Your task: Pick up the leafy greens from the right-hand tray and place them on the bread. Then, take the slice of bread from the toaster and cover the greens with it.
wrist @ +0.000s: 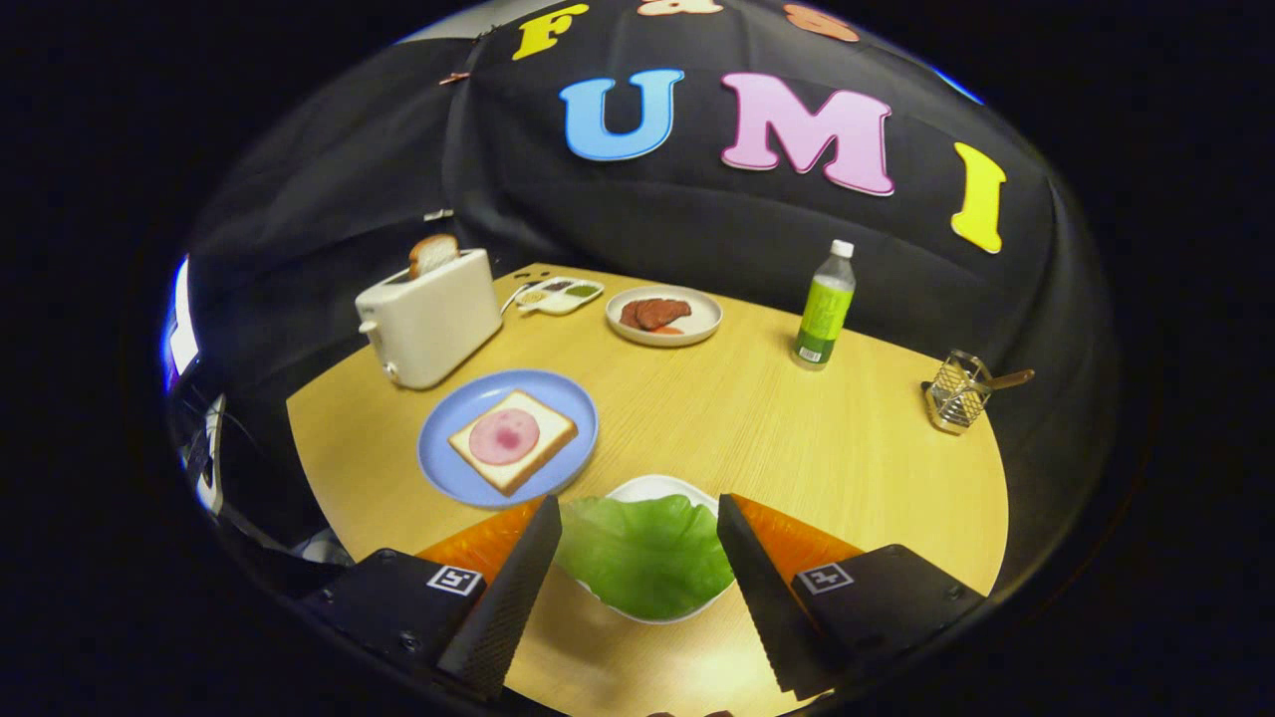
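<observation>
The gripper point(637, 558) is seen with its fingers spread wide, one on each side of the lettuce leaf point(642, 553), which lies between them on a small white dish point(657, 488); whether the fingers touch the leaf cannot be told. Just beyond the left finger, a blue plate point(453, 468) carries a slice of bread point(538, 443) topped with a round pink slice of ham point(503, 436). Behind it, a white toaster point(430, 319) is stood with a second bread slice point(432, 254) protruding from its slot. Farther back on the wooden table point(777, 428) are found a divided condiment tray point(558, 295), a plate of brown meat point(662, 315) and a green-labelled bottle point(825, 307) whose print is too small to be read. A wire holder point(958, 391) with a wooden-handled utensil is set well apart at the right.
</observation>
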`<move>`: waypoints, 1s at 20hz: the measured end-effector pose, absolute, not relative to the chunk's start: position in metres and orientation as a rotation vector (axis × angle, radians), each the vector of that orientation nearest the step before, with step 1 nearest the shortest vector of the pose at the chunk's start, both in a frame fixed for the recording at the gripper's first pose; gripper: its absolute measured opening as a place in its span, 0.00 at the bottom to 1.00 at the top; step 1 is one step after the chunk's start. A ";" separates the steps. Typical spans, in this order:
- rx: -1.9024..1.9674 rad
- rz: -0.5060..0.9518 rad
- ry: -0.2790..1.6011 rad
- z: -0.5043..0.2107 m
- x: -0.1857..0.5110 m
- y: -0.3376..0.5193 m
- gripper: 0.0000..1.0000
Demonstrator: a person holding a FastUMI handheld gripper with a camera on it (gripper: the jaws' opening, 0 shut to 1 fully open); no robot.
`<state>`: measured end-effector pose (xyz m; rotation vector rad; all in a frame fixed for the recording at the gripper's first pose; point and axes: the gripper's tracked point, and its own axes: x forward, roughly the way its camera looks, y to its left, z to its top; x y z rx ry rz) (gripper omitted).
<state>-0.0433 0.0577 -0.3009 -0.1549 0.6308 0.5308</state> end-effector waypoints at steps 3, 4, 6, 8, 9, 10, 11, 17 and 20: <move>-0.225 0.571 0.680 -0.331 -0.036 0.050 0.98; -0.240 0.585 0.695 -0.339 -0.032 0.051 0.98; -0.267 0.613 0.734 -0.359 -0.029 0.053 0.98; -0.301 0.654 0.771 -0.376 -0.029 0.058 0.98; -0.316 0.673 0.791 -0.385 -0.032 0.060 0.98; -0.325 0.683 0.814 -0.395 -0.033 0.059 0.98; -0.299 0.700 0.848 -0.402 -0.038 0.061 0.98; -0.271 0.660 0.883 -0.402 -0.026 0.058 0.82; -0.269 0.677 0.887 -0.400 -0.029 0.062 0.61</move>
